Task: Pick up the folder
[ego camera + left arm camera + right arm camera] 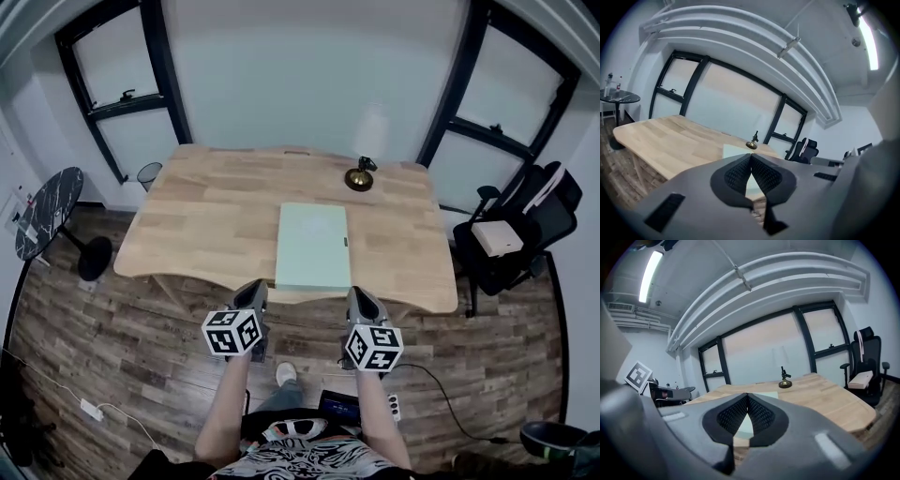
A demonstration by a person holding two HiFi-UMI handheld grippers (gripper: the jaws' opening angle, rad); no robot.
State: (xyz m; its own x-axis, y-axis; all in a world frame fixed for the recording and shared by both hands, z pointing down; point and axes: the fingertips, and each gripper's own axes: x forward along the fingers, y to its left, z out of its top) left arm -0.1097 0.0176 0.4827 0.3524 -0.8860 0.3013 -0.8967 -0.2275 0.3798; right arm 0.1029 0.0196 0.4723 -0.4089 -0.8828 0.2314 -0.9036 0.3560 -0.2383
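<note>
Folder (313, 246) flat on table (206, 206), just ahead of and between left claw (251, 289) and right claw (362, 294). Left gripper view: jaws together, empty, folder beyond tips. Right gripper view: likewise closed, nothing held. Probably approach step; next: open jaws, reach near edge.

The counter (206, 216) is pale wood with a fine grain and a smooth matt finish, the folder (312, 246) is a smooth pale green sheet without shine, card or plastic I cannot tell, and the small ornament (359, 178) gleams like polished brass. The left tool (751, 155) and the right tool (747, 395) have matt grey plastic shells, and their pads (736, 174) are black and rough with a fine gridded texture. The floor (141, 347) is dark wood-grain plank with a dull sheen, and the round side table (49, 211) has a dark, marbled, glossy top
</note>
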